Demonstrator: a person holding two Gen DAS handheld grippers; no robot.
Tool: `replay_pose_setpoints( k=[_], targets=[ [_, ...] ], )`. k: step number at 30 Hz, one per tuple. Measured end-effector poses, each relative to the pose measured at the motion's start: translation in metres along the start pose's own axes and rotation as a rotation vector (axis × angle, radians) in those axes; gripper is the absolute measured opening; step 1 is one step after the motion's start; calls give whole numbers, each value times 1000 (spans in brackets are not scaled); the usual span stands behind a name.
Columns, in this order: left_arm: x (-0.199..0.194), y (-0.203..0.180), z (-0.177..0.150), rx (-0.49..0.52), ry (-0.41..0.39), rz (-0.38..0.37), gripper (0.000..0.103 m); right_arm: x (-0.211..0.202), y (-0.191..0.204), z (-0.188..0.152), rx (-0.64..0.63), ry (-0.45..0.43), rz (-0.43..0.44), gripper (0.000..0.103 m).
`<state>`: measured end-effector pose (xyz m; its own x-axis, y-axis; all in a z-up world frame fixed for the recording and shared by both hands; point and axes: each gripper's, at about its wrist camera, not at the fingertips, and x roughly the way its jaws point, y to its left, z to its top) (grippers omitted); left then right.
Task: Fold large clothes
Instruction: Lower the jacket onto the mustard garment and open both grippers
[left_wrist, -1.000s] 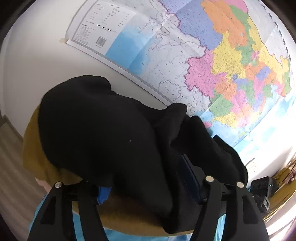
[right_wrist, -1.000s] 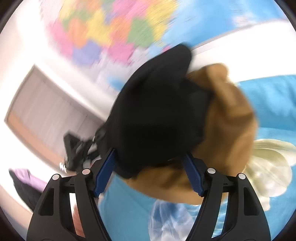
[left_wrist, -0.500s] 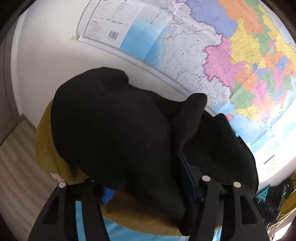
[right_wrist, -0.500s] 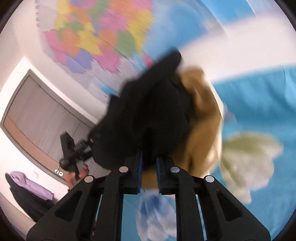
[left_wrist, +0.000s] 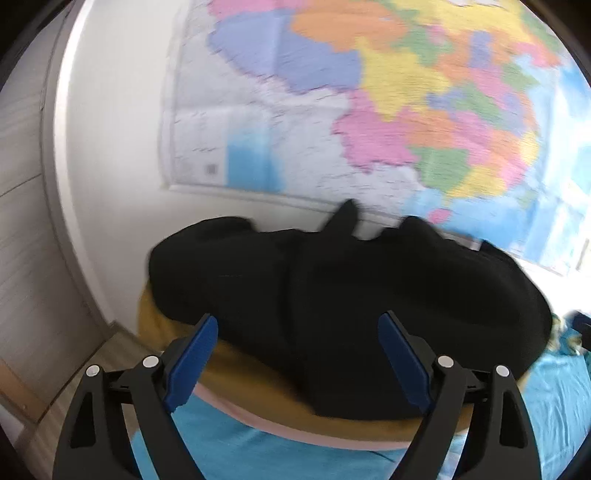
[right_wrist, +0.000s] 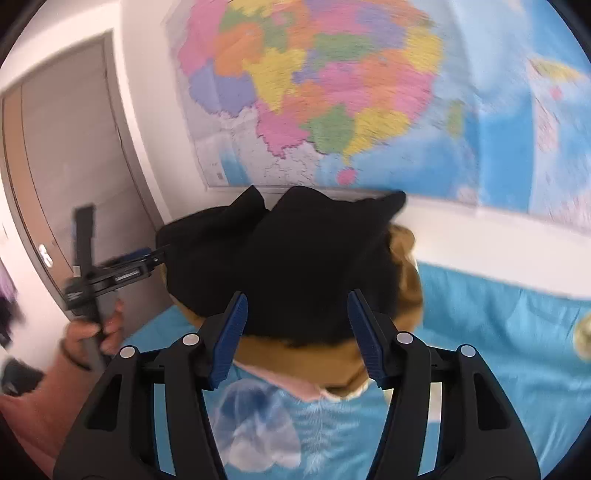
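Note:
A folded black garment (left_wrist: 351, 288) lies on a mustard-brown garment (left_wrist: 251, 373), which rests on a pink piece (right_wrist: 295, 386), all on the blue bedsheet (right_wrist: 498, 350). My left gripper (left_wrist: 297, 319) has its jaws wide and still opening. The black cloth lies just beyond its blue pads (left_wrist: 195, 350), which do not press on it. My right gripper (right_wrist: 295, 297) is also opening, and the black garment (right_wrist: 295, 258) sits past its fingertips, free of the pads. The right wrist view shows the left gripper (right_wrist: 157, 258) at the pile's left edge, held by a hand (right_wrist: 92, 332).
A large coloured map (left_wrist: 406, 110) hangs on the white wall right behind the pile. A grey door (right_wrist: 74, 147) stands at the left, with wooden floor (left_wrist: 55, 387) below the bed's left edge. A pale object (right_wrist: 583, 336) lies on the sheet at far right.
Both grippers let go of the black garment, widened and drew back. The right one was pinched on the cloth half a second ago. Both views rolled level, and the black cloth has settled flatter.

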<state>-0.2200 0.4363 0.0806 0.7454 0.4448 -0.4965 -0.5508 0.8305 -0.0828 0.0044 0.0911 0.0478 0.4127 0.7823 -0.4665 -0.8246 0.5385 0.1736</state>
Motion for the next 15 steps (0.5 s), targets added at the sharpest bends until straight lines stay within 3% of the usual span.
replay_pose_setpoints(
  k=[5,8,15],
  targets=[
    [3,-29,-6,41,12,-58,86,37,0,3,-7,53,2,56],
    [16,-37,-12,52,58,-84,86,52,-8,-5,-7,88,-10,53],
    [25,-49,-24,86,71,-37,89,53,-13,-12,-1,115,-2,55]
  ],
)
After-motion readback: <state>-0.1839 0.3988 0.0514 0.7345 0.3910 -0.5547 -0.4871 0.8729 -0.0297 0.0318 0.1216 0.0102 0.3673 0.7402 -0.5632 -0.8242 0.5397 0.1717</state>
